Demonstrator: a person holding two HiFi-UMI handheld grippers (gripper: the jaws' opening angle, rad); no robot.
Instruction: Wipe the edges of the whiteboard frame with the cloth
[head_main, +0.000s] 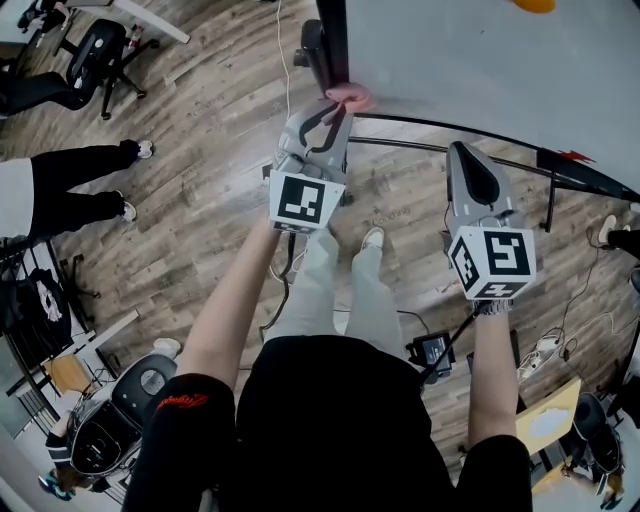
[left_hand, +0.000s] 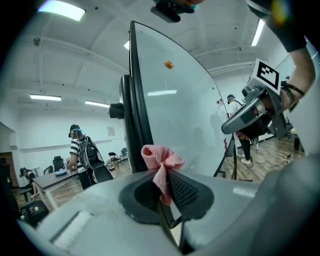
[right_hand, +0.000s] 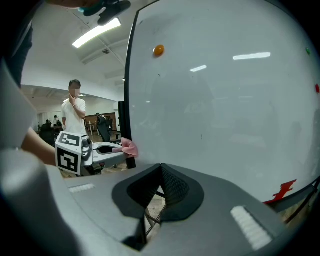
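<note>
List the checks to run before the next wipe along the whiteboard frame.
1. Cloth clamped in left gripper: ok, jaws shut on it.
2. Enough cloth exposed: ok, a bunched tuft sticks out past the tips.
3. Cloth at the whiteboard frame: ok, it sits by the black left edge.
4. Firm contact with the frame: cannot tell.
5. Right gripper out of the way: ok, shut, empty, off to the side.
</note>
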